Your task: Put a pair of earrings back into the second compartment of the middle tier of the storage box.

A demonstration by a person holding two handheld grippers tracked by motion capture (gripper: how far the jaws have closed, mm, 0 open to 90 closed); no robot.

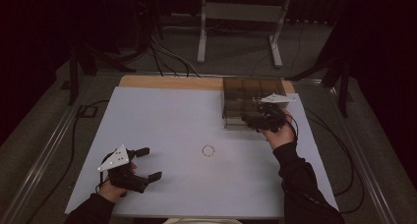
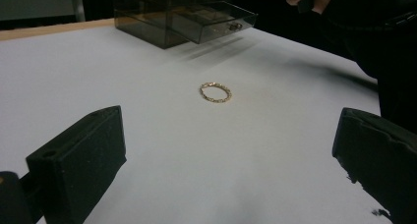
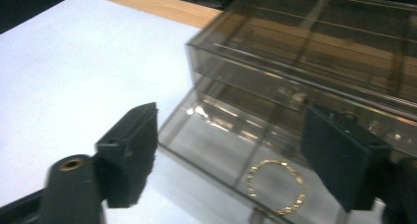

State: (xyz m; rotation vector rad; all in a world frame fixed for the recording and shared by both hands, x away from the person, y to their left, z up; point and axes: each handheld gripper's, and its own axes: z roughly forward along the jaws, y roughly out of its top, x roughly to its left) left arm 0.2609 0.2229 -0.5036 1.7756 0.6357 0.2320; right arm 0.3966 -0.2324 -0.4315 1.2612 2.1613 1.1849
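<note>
A gold bracelet (image 3: 276,185) lies flat on the floor of the pulled-out drawer (image 3: 231,150) of a smoky clear organiser box (image 1: 253,102), which stands at the far right of the counter (image 1: 167,130). The right tool (image 1: 256,119) hovers just over that drawer, its black jaws standing well apart with nothing between them — the bracelet rests free below, nearer the right-hand jaw in the right gripper view. The right hand (image 1: 276,134) reaches forward from a dark sleeve, the forearm stretched along the counter's right side. A second gold bracelet (image 1: 209,151) lies on the bare counter near its middle, well apart from the box. The left tool (image 1: 147,163) rests low at the near left, hand (image 1: 115,187) beneath it, jaws wide apart and empty, pointed toward that second bracelet. The left gripper view shows the drawer jutting out from the box with a small handle at its front; the high view shows cables and a metal stand on the floor beyond.
</note>
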